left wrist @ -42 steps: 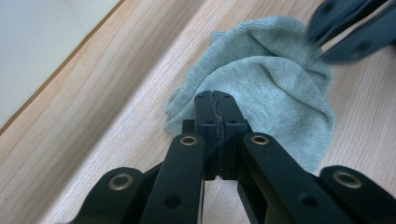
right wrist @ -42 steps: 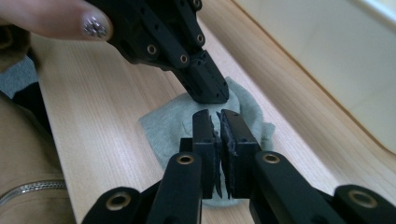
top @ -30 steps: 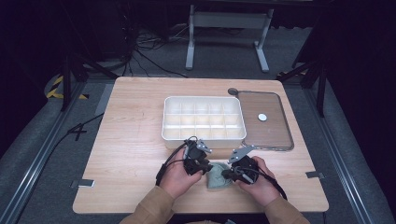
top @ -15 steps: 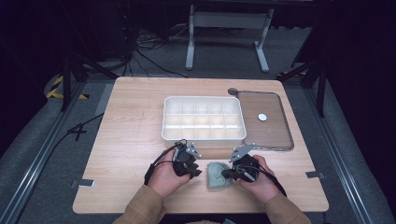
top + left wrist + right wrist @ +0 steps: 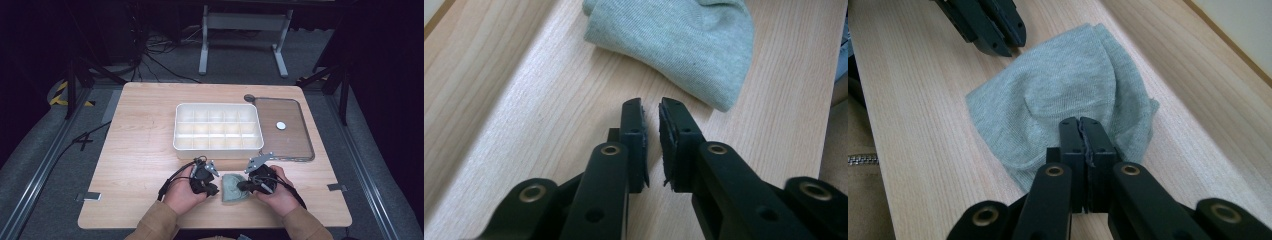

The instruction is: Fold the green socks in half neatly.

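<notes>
1. Your grey-green sock (image 5: 233, 187) lies bunched on the desk (image 5: 145, 130), just in front of the white compartment box (image 5: 218, 127); none of it is in the box yet.
2. Your right gripper (image 5: 1081, 122) rests on the sock's near edge, jaws together, with no cloth visibly pinched.
3. Your left gripper (image 5: 651, 107) sits just beside the sock, jaws just closing to a slit on nothing.
4. Judging by this, gripping, tidying and boxing remain.

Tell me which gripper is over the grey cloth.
The right gripper: its shut jaws sit over the grey cloth. The left gripper stops short of it, on bare table.
</notes>
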The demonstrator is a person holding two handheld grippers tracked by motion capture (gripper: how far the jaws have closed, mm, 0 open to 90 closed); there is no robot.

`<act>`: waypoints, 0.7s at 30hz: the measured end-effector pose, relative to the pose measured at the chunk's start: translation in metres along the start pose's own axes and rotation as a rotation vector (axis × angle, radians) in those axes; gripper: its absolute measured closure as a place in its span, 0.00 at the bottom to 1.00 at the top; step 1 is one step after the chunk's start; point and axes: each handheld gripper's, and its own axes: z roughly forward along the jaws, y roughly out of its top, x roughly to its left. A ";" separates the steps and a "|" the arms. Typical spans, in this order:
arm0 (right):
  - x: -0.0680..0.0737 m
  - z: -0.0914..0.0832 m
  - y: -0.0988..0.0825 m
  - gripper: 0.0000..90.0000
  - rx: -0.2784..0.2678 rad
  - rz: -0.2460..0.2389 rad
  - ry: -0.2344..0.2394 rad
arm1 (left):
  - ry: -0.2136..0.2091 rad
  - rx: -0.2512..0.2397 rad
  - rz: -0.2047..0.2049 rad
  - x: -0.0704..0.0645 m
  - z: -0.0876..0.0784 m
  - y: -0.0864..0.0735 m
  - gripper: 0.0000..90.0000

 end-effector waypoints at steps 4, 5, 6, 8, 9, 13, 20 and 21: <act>0.000 0.000 0.000 1.00 -0.003 -0.001 -0.005 | -0.006 -0.009 -0.002 0.000 0.002 0.000 0.94; 0.000 0.000 0.000 1.00 -0.003 -0.001 -0.005 | -0.007 -0.010 -0.003 0.000 0.002 0.000 0.94; 0.000 0.000 0.000 1.00 -0.003 0.000 -0.005 | -0.008 -0.011 -0.001 -0.001 0.002 0.001 0.94; 0.000 0.000 -0.001 1.00 -0.003 0.000 -0.005 | -0.008 -0.004 -0.006 -0.001 0.002 0.001 0.96; 0.001 0.000 -0.001 1.00 -0.004 0.000 -0.005 | -0.002 -0.014 -0.009 -0.002 0.003 0.001 0.96; 0.001 0.001 -0.002 1.00 -0.015 0.004 -0.001 | 0.002 -0.016 0.004 -0.002 0.005 0.002 0.99; 0.001 0.002 -0.003 1.00 -0.028 0.007 0.002 | 0.031 -0.017 0.063 -0.007 0.007 0.006 0.99; 0.001 0.002 -0.003 1.00 -0.029 0.008 0.001 | 0.042 -0.017 0.084 -0.008 0.007 0.007 0.99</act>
